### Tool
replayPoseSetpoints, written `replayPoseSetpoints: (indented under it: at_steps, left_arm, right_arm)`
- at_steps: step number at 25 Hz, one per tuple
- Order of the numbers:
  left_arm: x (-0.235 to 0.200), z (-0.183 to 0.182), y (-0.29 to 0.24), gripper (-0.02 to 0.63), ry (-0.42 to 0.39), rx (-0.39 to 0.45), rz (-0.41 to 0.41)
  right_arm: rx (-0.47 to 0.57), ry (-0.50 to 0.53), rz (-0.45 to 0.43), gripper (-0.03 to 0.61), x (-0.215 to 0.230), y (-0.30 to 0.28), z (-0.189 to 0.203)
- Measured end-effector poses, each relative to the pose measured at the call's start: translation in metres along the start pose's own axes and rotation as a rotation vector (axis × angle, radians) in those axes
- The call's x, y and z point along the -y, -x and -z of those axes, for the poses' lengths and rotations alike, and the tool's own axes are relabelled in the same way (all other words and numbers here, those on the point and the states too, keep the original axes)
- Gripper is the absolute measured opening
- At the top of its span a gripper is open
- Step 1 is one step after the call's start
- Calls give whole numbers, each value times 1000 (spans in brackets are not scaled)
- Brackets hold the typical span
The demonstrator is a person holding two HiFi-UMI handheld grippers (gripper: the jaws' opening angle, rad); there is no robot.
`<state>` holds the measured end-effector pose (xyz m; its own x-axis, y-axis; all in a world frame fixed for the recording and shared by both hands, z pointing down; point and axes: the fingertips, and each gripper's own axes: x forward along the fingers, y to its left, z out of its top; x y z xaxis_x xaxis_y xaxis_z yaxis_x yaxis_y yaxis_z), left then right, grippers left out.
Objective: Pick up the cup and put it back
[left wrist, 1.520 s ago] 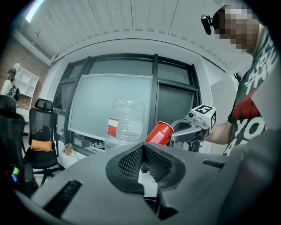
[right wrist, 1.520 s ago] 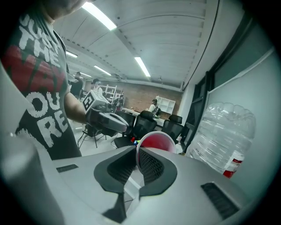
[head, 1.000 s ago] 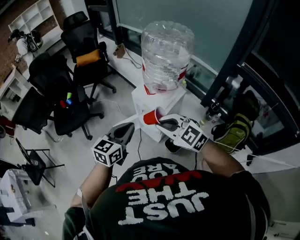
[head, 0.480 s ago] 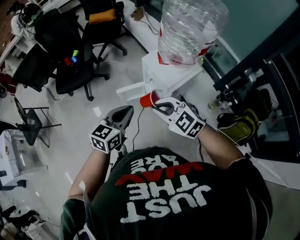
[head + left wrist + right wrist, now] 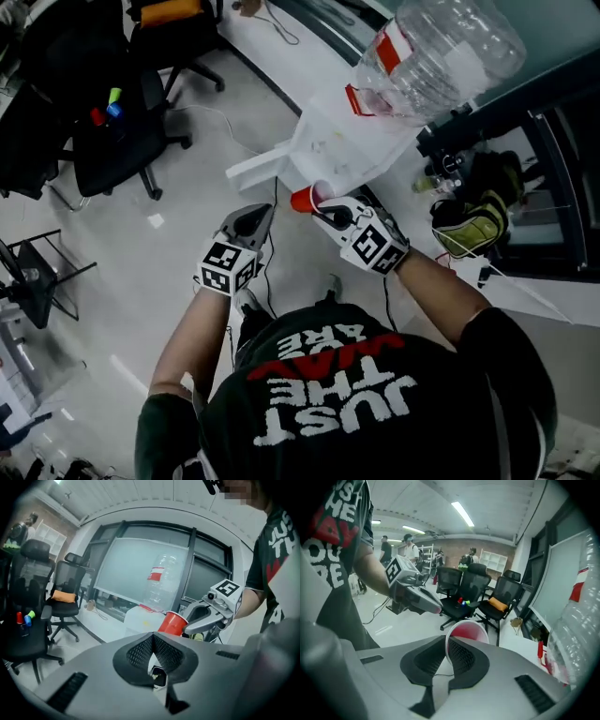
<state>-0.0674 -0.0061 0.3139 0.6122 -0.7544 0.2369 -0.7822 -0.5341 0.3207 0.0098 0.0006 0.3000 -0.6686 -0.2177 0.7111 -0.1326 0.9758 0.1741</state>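
Shirt (image 5: 328,398) print: "JUST THE", "ARE". Right gripper (image 5: 319,202) pinches the red cup (image 5: 302,199) by its rim, cup sideways, mouth toward the wearer. Left gripper (image 5: 255,218) clenched, empty.

Black T-shirt (image 5: 469,394), white-and-red lettering

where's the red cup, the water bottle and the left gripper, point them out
red cup (image 5: 302,199), head view, on its red side wall.
water bottle (image 5: 441,52), head view, on its clear ribbed body.
left gripper (image 5: 262,210), head view, at the front end where its fingertips meet.
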Motion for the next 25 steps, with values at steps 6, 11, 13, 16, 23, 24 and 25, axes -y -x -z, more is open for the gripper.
replayPoseSetpoints:
  at_steps: [6,11,13,16,23,24,25]
  left_arm:
    - [-69,97,-13,8,39,-51,-16]
    - [-103,200,-51,8,108,-79,-114]
    - [-115,243,-71,8,126,-88,-152]
    - [-134,301,-108,8,145,-91,-179]
    - [-176,410,-175,8,118,-98,-146]
    - [-184,423,-183,8,117,-96,-143]
    - [-192,436,-192,8,115,-94,-141]
  right_arm:
    - [-111,-10,-24,48,-13,-109,60]
    - [-149,16,-83,48,-9,-196,154]
    - [-155,30,-103,48,-5,-232,195]
    - [-161,54,-114,48,7,-283,253]
    - [-156,76,-99,48,17,-387,349]
    - [-157,78,-98,48,17,-401,362]
    - [-161,77,-97,48,18,-416,374]
